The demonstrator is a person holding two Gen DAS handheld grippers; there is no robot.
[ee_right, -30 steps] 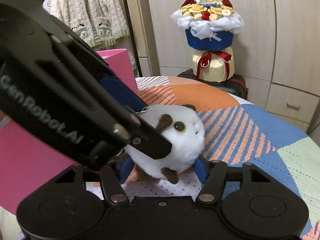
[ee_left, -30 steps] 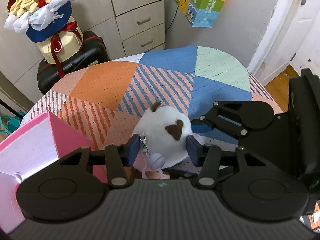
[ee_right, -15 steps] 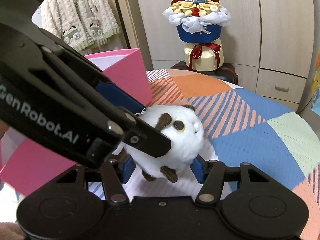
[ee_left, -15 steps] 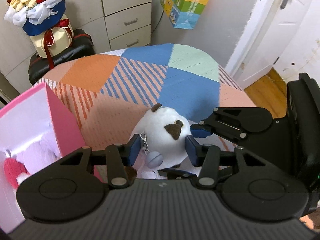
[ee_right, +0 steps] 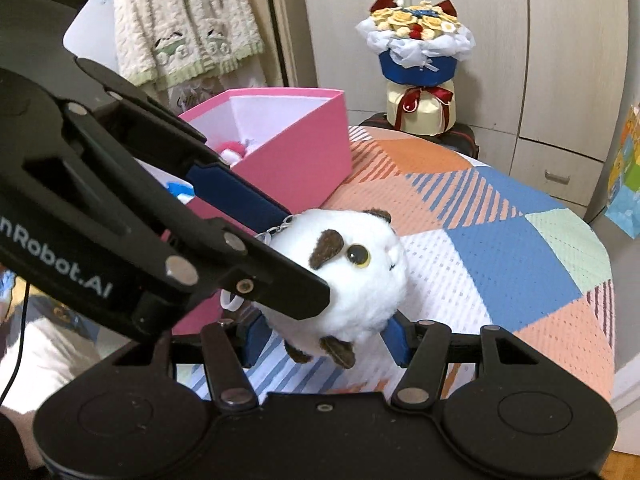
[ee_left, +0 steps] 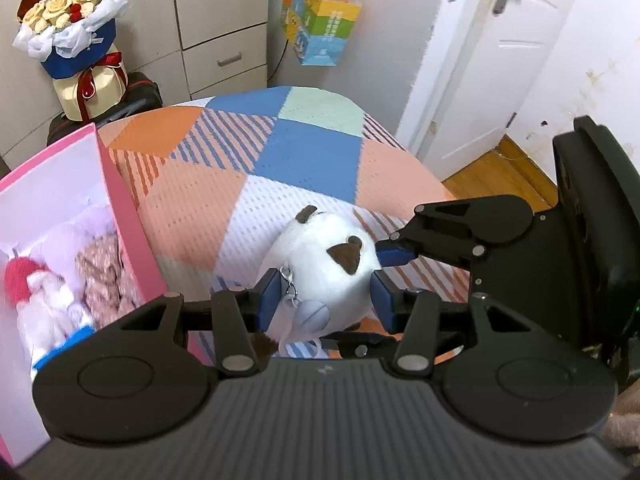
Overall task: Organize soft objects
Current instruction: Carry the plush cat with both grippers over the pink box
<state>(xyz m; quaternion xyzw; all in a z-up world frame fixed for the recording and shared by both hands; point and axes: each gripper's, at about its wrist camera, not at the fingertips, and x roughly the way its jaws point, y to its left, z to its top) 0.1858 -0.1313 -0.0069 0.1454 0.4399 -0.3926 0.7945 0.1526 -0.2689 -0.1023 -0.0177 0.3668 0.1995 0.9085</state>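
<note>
Both grippers clench one white plush [ee_left: 326, 264]: the left gripper [ee_left: 325, 298] squeezes its sides with blue pads, and the right gripper [ee_right: 326, 336] grips it from the other side. The plush hangs above the patchwork bench [ee_left: 304, 148] (keychain dangling), just beside the pink box [ee_right: 296, 148], which holds other soft toys [ee_left: 44, 296].

Pink box [ee_left: 120, 200] cut by the left edge, its plush contents [ee_left: 48, 292] blurred.
</note>
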